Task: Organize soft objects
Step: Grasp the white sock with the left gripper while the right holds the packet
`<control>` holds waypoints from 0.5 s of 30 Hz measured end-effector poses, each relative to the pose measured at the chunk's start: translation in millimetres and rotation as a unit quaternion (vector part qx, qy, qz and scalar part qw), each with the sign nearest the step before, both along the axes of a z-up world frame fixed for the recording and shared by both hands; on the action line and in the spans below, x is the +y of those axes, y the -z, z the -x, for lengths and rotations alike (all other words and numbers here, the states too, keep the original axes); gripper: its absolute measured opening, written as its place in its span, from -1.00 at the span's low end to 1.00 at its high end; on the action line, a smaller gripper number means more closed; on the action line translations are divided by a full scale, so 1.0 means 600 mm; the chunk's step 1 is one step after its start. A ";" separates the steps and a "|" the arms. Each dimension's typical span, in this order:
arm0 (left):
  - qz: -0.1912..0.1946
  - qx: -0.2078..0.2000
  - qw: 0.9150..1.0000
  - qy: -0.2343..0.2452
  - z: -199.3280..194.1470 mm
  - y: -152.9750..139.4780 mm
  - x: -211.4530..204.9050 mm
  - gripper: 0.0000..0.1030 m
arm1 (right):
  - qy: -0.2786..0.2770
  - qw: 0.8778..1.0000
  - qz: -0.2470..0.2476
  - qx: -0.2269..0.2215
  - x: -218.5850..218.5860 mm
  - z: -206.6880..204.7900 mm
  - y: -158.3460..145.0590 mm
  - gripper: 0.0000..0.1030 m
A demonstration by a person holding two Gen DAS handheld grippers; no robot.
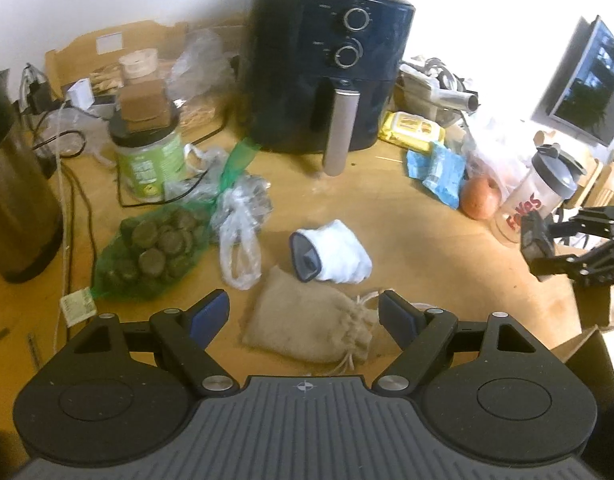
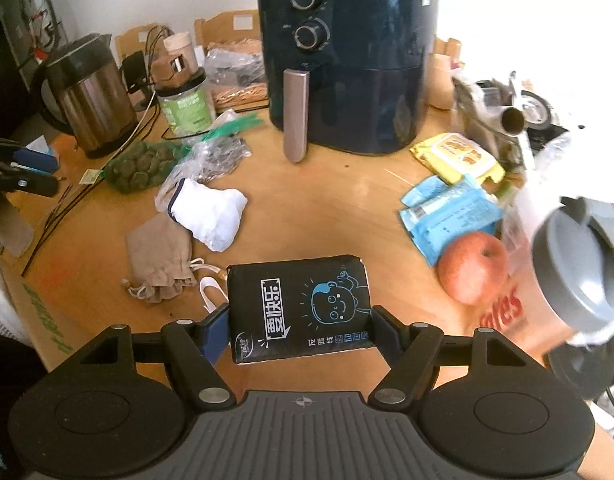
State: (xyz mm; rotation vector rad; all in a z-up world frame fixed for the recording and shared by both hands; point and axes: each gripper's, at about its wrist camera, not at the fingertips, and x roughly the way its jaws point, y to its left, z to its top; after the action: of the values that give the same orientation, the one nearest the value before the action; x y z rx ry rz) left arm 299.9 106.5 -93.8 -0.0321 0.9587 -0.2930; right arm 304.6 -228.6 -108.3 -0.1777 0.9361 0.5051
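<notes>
A black tissue pack [image 2: 299, 308] with a blue cartoon face hangs above the wooden table [image 2: 327, 216], and my right gripper [image 2: 299, 328] is shut on its two short sides. In the left wrist view my left gripper [image 1: 303, 312] stands open just over a burlap drawstring pouch [image 1: 311, 324], its pads apart from the cloth. A rolled white sock [image 1: 335, 250] lies right behind the pouch. The right wrist view shows the sock [image 2: 211, 212] and the pouch [image 2: 159, 256] at left. The right gripper [image 1: 547, 248] appears at the left view's right edge.
A dark air fryer [image 1: 327, 68] stands at the back. A green net bag [image 1: 155, 252], a jar [image 1: 147, 156] and a steel kettle [image 2: 91, 96] crowd the left. An apple [image 2: 473, 270], a shaker bottle [image 2: 579, 276], blue packets [image 2: 447, 212] and yellow wipes [image 2: 455, 156] sit at right.
</notes>
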 end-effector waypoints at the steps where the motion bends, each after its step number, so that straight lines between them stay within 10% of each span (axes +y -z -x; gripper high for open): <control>1: 0.001 -0.002 1.000 0.004 -0.003 0.002 -0.003 0.60 | 0.004 1.000 -0.001 -0.003 -0.003 0.006 -0.004 0.46; 15: -0.033 -0.016 0.998 0.058 -0.063 0.063 -0.049 0.20 | 0.059 0.998 -0.023 -0.025 -0.036 0.085 -0.045 0.46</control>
State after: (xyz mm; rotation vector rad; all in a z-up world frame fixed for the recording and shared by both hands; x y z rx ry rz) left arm 337.4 77.3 -131.5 0.0895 0.9401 -0.3675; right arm 253.8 -250.4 -81.1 -0.0919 0.8792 0.4108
